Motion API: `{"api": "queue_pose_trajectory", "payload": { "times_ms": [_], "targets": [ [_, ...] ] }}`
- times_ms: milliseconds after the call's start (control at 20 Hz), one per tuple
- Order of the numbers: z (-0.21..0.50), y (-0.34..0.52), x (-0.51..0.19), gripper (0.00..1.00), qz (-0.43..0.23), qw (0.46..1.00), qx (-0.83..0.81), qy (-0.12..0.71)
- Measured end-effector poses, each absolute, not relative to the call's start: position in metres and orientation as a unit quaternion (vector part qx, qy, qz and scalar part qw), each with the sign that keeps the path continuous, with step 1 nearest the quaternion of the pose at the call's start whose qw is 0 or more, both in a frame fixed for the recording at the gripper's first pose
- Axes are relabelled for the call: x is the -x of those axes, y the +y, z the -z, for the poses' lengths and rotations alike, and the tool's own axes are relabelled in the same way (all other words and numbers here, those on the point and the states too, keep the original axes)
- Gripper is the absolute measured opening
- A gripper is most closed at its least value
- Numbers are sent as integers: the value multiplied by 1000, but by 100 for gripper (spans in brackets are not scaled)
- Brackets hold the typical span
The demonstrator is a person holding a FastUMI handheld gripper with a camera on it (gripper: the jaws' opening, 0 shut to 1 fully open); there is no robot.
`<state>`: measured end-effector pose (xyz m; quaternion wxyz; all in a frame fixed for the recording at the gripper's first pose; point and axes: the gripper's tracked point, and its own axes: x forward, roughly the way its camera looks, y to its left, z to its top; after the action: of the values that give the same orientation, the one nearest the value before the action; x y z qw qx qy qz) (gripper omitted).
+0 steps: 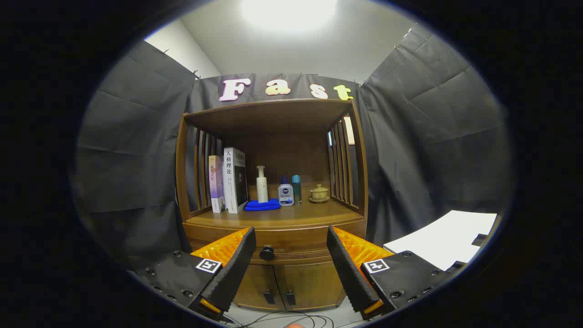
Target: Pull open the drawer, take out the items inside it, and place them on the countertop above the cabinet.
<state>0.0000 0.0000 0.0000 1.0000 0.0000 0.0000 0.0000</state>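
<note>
Gripper view: wooden cabinet [273, 237] straight ahead, seen from in front and a little below its countertop
Gripper [289, 237]: fingers spread wide, holding nothing and touching nothing
Drawer [291, 239]: closed, its front flush under the countertop edge, framed between the two fingers
Drawer knob [267, 252]: one dark round knob, just inside the left fingertip, closer to it than to the right one; whether the finger touches it cannot be told, it looks apart
Drawer contents: hidden behind the closed front
Countertop [291, 214]: bare wood along the front edge and in the middle; things stand toward the back
Books [227, 182]: two, upright at the back left against the slatted side
Blue cloth [262, 205]: one, folded, just right of the books
Pump bottle [262, 184]: one, white, standing on or just behind the cloth
Small bottles [286, 193]: two, a squat white one with a blue label and a slim teal one [296, 189] beside it
Lidded cup [319, 193]: one, on a saucer, at the back right
Open room: free shelf between cup and right slats, and across the whole front strip
Lower doors [284, 282]: two, shut, each with a small dark handle, below the drawer
Cables [282, 321]: several on the floor before the cabinet
White sheet [442, 241]: off to the right of the cabinet
</note>
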Motion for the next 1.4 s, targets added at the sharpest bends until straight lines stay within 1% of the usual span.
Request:
{"api": "queue_pose_trajectory", "payload": {
  "times_ms": [900,1200,1400],
  "targets": [
    [2,2,-2,97,-5,1000,-2,1],
    [11,14,-20,97,-20,1000,2,8],
    [17,19,-43,97,-23,1000,2,6]
  ]
}}
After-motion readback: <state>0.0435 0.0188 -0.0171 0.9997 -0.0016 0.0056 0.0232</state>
